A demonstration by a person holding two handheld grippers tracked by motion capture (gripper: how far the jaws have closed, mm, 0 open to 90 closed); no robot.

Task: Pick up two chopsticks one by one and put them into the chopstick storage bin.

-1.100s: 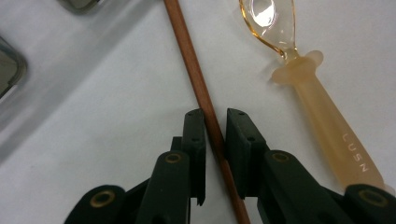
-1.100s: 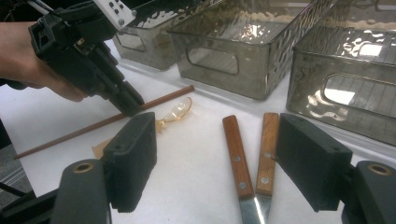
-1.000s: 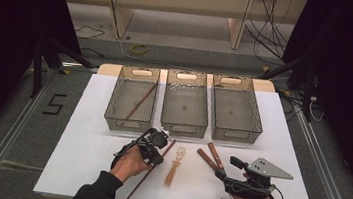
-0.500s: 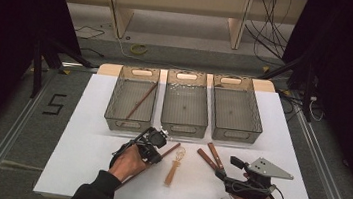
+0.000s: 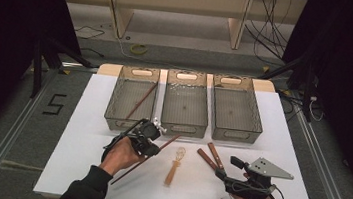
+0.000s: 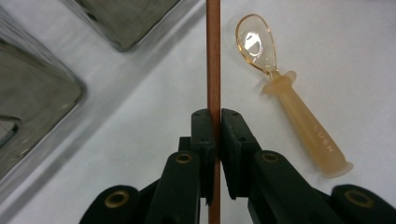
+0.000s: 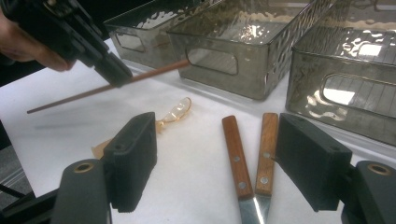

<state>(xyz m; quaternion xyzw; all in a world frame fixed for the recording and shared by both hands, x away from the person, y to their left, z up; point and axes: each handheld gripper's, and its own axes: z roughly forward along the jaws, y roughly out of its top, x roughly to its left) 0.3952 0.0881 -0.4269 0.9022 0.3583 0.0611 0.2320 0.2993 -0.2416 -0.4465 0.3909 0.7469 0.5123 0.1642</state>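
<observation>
Firmly, hand-held gripper [image 6: 215, 135] around chopstick [image 6: 213, 56].

The person is wearing a dark sleeve on the left arm. Both tools, the left tool [image 5: 152, 141] and the right tool [image 5: 224, 171], are showing black bodies with brass-coloured rivets; the right one is carrying a grey three-cornered plate and trailing a black cable.
</observation>
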